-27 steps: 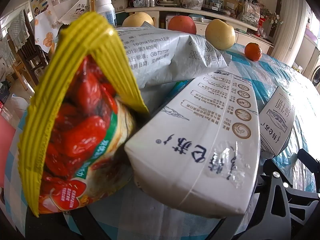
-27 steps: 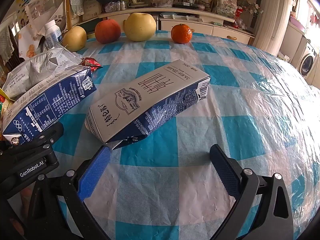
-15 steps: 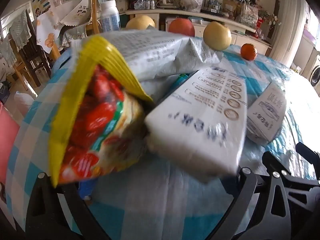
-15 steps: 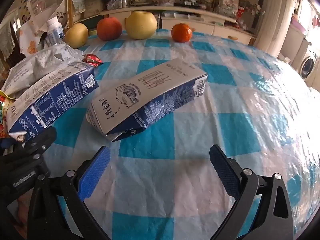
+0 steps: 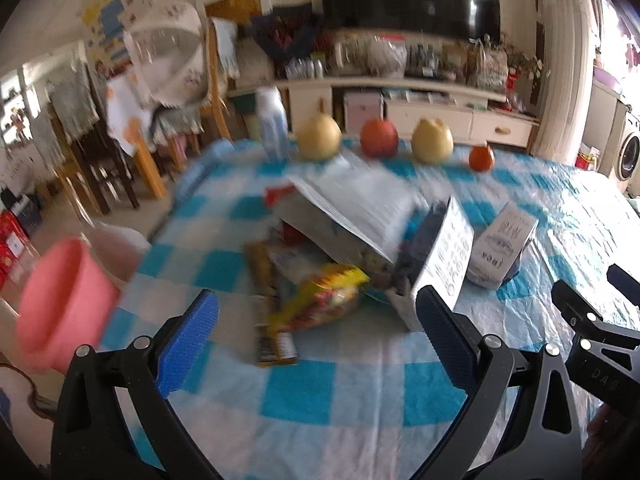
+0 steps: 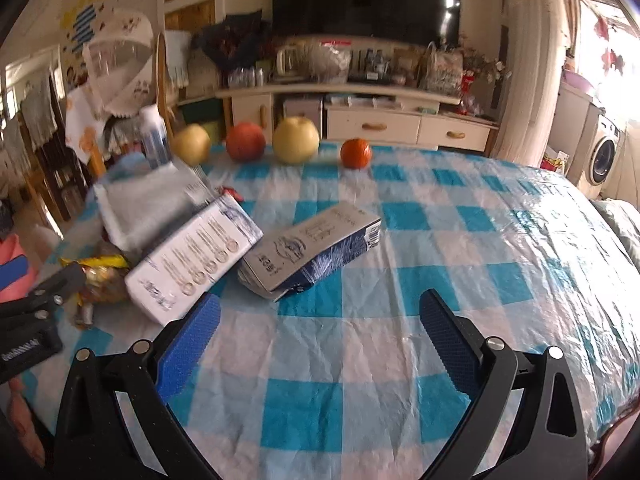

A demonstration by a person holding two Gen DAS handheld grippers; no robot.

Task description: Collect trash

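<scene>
Tabletop (image 6: 460,248), checked cloth: trash piled far-left of my grippers.
Grey bag (image 5: 352,204), atop pile; take last.
Milk carton (image 6: 192,268) beside 2nd carton (image 6: 316,248), w/ yellow wrapper (image 5: 320,300) nearer.
Left gripper (image 5: 316,332) & right gripper (image 6: 316,332): jaws released, empty. I'd centre right on the 2nd carton, grip across its narrow sides.

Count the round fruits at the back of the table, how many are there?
4, in a row along the far edge: a yellow pear, a red apple, a big yellow pear, then a small orange. None looks hidden.
</scene>
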